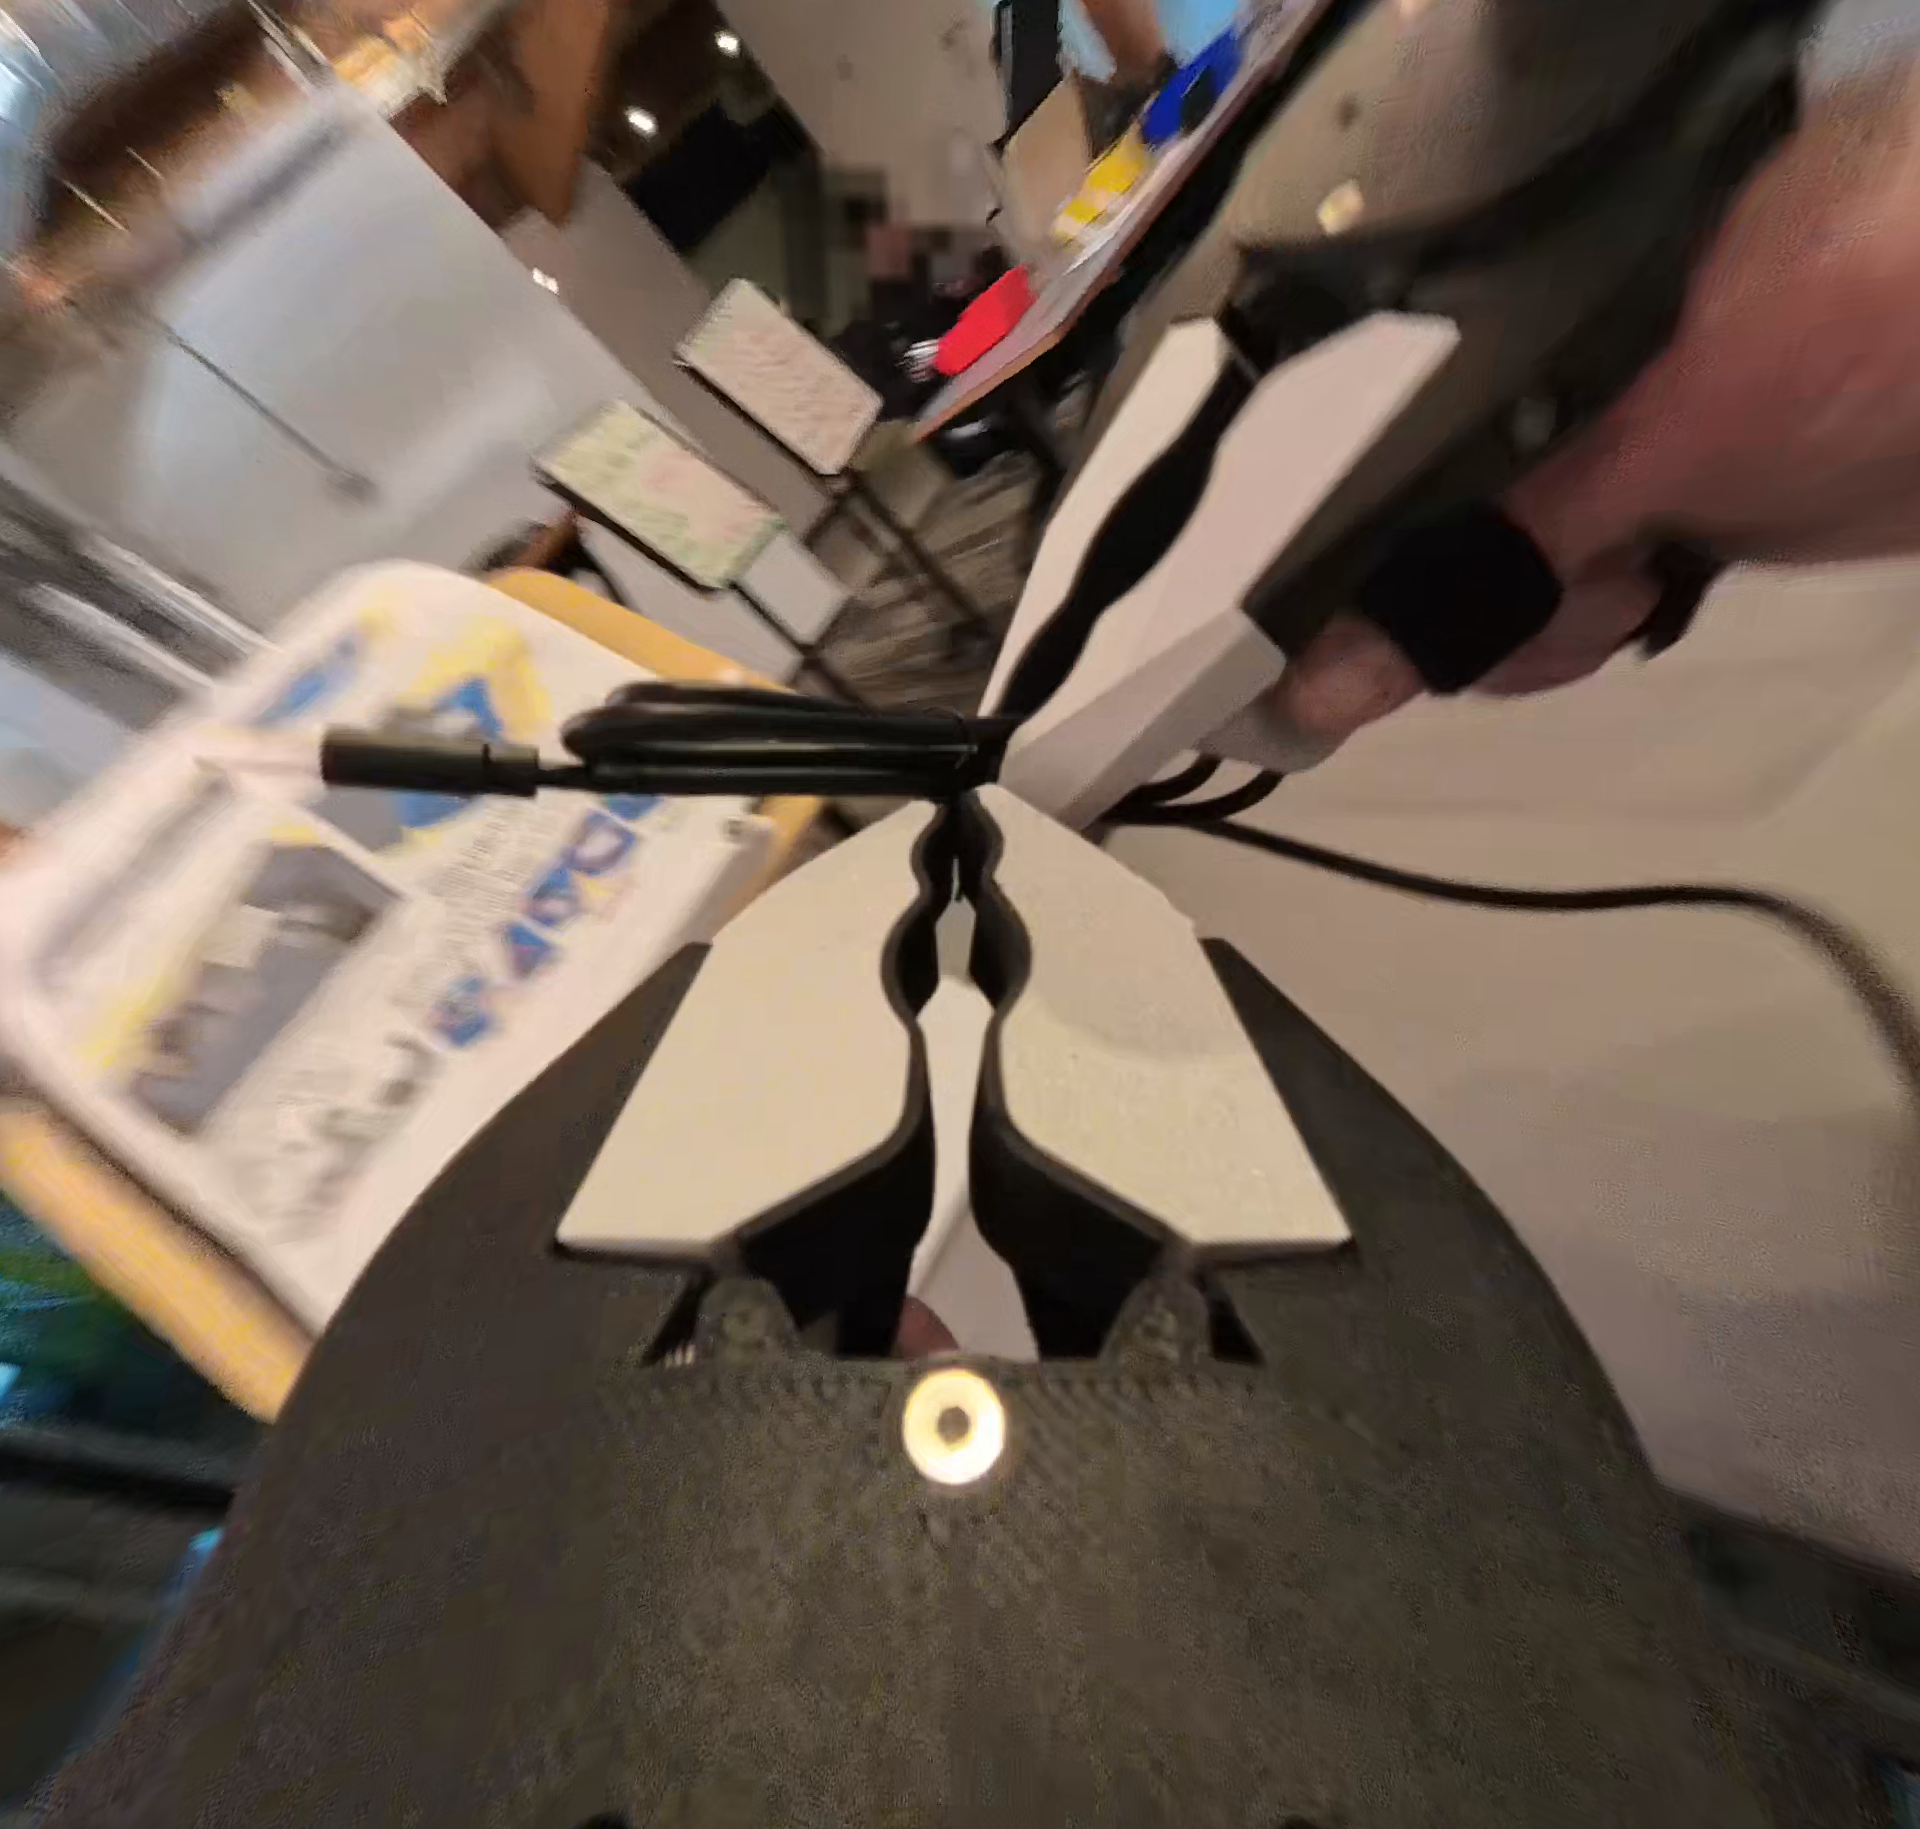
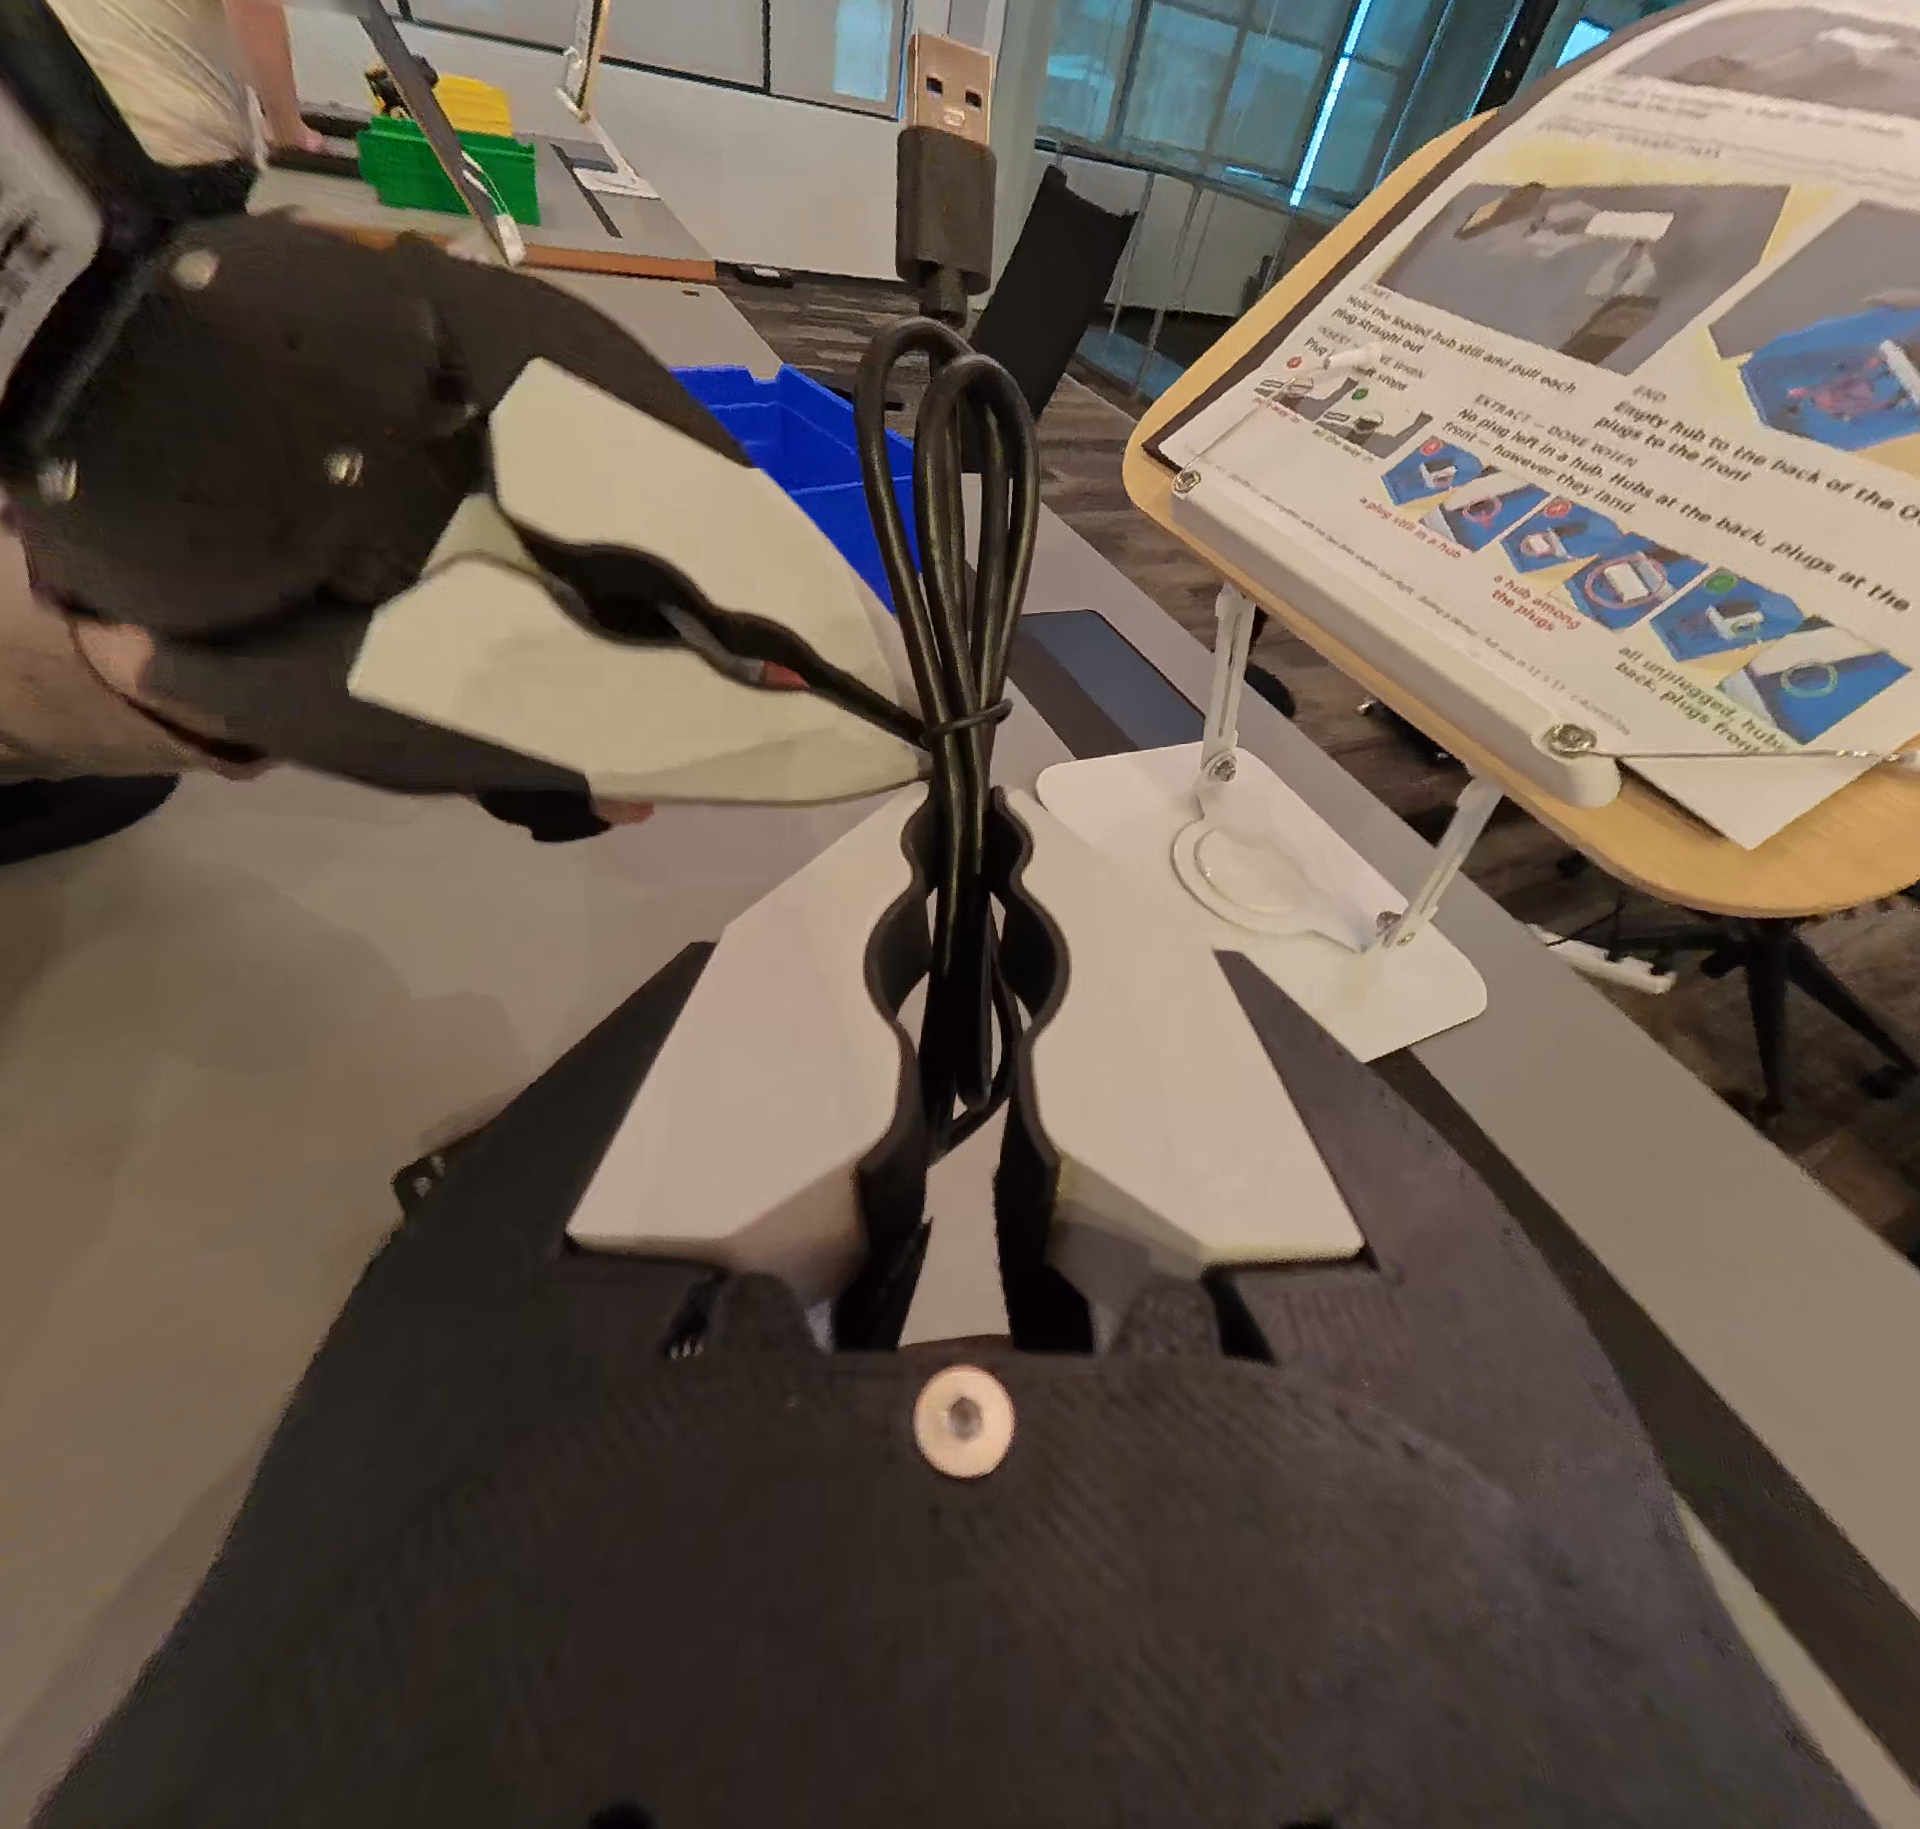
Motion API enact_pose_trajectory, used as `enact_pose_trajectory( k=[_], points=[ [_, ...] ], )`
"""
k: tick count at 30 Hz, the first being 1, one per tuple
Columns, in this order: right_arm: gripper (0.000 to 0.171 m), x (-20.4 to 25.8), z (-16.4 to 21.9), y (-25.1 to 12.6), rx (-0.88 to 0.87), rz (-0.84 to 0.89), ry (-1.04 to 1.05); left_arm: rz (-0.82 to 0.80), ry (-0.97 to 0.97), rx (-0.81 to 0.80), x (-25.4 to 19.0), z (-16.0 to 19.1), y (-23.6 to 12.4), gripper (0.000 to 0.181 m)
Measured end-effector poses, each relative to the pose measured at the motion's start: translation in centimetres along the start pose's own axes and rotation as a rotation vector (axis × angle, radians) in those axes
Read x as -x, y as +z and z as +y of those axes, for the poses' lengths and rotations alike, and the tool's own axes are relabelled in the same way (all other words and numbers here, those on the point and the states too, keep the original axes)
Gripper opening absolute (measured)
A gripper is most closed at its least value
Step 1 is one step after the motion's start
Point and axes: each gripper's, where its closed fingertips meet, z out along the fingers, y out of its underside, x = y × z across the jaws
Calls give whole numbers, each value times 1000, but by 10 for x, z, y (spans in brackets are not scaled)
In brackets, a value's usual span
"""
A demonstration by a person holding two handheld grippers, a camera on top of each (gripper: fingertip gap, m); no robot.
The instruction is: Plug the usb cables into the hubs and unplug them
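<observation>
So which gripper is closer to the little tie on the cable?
Left. The left gripper pinches the cable right at the tie; the right gripper holds the cable just below it.

The left gripper [image 1: 961, 823] is closed to a narrow slit, its tips met by the right gripper [image 2: 961, 823] from the side. The right gripper's fingers [image 2: 790, 1031] are likewise drawn nearly together. Each gripper is held in a hand [image 1: 1704, 449].

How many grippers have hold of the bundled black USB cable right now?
2. The right gripper clamps the cable bundle below its tie; the left gripper pinches it at the tie from the side.
</observation>
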Motion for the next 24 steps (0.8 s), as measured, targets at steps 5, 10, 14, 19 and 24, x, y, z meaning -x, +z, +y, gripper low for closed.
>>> enact_pose_trajectory(
  k=[5,10,14,19,24],
  points=[
    [3,-1,-3,-2,-16,-22,103,-355,739,56,10,-6,0,1],
    [3,-2,-3,-2,-48,-63,262,-428,1108,23,12,-6,2,1],
    [3,-2,-3,0,-85,-95,340,-401,1290,-26,13,-6,3,1],
    [3,-2,-2,1,-75,-77,260,-313,1064,-32,12,-5,1,6],
    [3,-1,-2,0,-73,-73,195,-170,695,-76,9,-15,-19,23]
  ],
)
